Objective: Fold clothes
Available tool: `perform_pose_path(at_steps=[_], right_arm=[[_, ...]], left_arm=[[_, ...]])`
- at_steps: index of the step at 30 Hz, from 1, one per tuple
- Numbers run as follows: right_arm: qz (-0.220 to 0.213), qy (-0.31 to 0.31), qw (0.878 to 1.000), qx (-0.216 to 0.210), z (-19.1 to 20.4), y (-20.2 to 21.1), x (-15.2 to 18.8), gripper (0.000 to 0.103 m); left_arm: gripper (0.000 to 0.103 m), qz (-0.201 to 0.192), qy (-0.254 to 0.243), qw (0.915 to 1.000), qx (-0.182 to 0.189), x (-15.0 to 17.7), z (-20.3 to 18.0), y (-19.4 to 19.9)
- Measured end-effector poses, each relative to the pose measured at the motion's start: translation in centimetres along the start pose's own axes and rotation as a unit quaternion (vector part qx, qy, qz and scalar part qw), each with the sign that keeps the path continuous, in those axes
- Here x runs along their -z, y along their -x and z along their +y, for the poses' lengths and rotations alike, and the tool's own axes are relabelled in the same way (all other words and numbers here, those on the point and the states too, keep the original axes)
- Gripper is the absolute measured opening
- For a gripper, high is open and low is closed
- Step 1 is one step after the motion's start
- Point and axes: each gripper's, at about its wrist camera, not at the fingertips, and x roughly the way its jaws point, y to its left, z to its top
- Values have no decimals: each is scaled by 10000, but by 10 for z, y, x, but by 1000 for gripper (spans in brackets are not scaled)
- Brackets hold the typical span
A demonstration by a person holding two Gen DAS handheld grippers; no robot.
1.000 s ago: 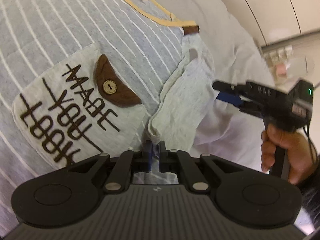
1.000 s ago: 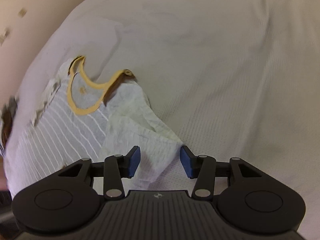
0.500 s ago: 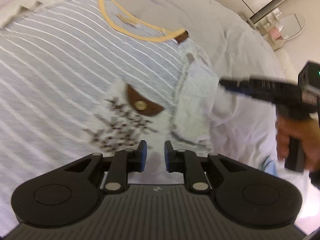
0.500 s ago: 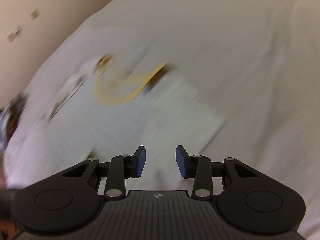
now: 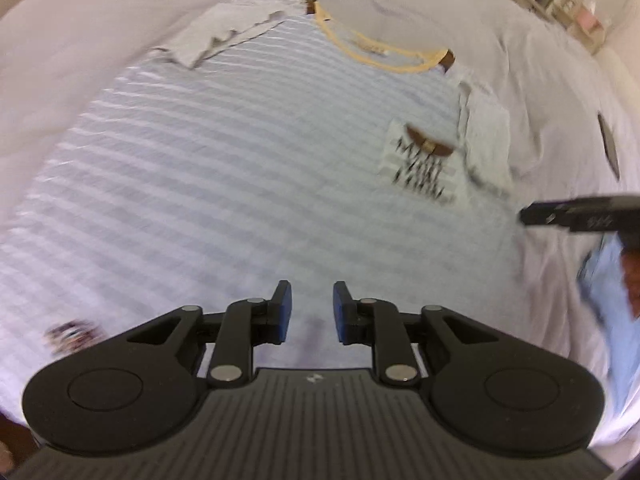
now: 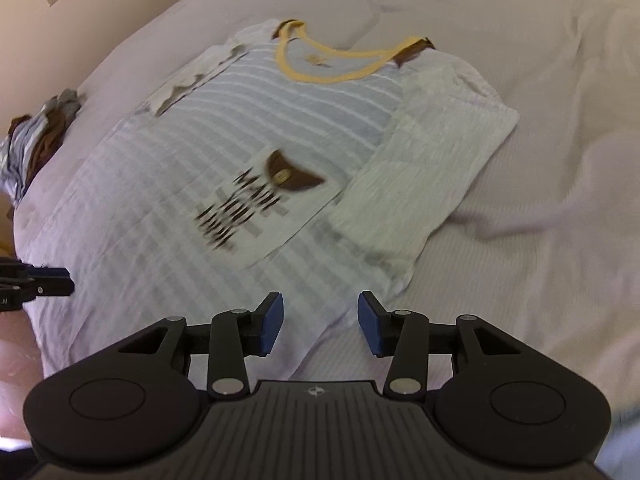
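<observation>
In the left wrist view, a striped shirt point(image 5: 224, 152) lies flat on a white bed point(image 5: 552, 80). The shirt is grey with thin white lines. Its yellow collar point(image 5: 384, 54) is at the far end. A pocket point(image 5: 424, 168) with dark letters and a brown flap sits on the right side of the shirt. One pale sleeve point(image 5: 486, 140) lies just beside the pocket, and the other sleeve point(image 5: 228, 28) is folded in at the top left. The left tongs point(image 5: 308, 308) are over the near part of the shirt. Their blue pads are a little way apart, with nothing between them. At the right edge, the tip of the right tongs point(image 5: 580, 216) shows, black and blurry, with a hand point(image 5: 630, 276) under it. This view does not show how wide they are open.

In the right wrist view, the same shirt point(image 6: 200, 216) is spread out on the bed point(image 6: 540, 200), collar point(image 6: 340, 72) far away and pocket point(image 6: 260, 204) in the middle. The right sleeve point(image 6: 432, 160) lies flat beside the pocket. The right tongs point(image 6: 320, 320) are above the near edge of the shirt. Their pads are wide apart and hold nothing. A pile of other clothes point(image 6: 36, 140) sits at the far left of the bed. The tip of the left tongs point(image 6: 36, 286) pokes in at the left edge.
</observation>
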Motion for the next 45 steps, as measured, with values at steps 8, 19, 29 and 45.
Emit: perform_pose_path(at_steps=[8,19,29,45], right_arm=[[-22,-111,9993,343,73,32,47,47],[357,82,9961,803,195,22,105,50],[579,470,9949,681,259,-2,130,56],[-49,1488,9803,1296,319,-17,171,79]], left_arm=[[22,34,-938,9954,-189,34,66,47],[31,-53,-4018,9140,-565,92,176,80],[42,-433,-6601,7481,-525,173,194,57],[2,-297,-5359,8435,220,76,183,78]])
